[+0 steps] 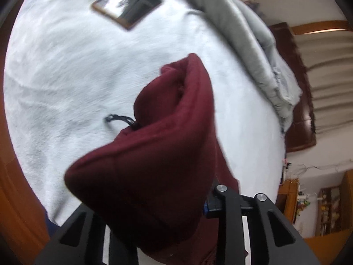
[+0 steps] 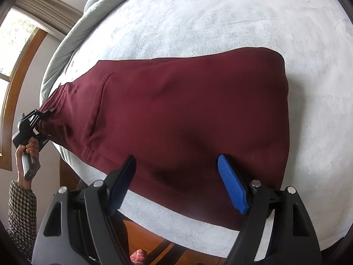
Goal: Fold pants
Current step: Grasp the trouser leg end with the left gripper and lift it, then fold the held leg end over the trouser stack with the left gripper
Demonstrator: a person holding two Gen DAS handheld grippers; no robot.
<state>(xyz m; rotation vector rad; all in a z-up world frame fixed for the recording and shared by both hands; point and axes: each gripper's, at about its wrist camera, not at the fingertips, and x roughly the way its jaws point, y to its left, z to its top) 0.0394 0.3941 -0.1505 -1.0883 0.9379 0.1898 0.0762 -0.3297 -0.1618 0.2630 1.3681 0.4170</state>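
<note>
Maroon pants (image 2: 181, 114) lie folded lengthwise across a white fleece bed cover (image 2: 220, 17). My left gripper (image 2: 45, 123) is shut on the waistband end at the left and lifts it; in the left wrist view the bunched waistband (image 1: 154, 165) with a black drawstring (image 1: 120, 119) fills the foreground and hides the fingertips. My right gripper (image 2: 176, 181) is open, its blue pads (image 2: 232, 183) spread just above the near edge of the pants, holding nothing.
A dark tablet or phone (image 1: 126, 6) lies on the cover at the far side. A grey duvet (image 1: 249, 39) is piled along the bed's edge. Wooden bed frame (image 2: 154, 238) and window (image 2: 13, 44) lie beyond.
</note>
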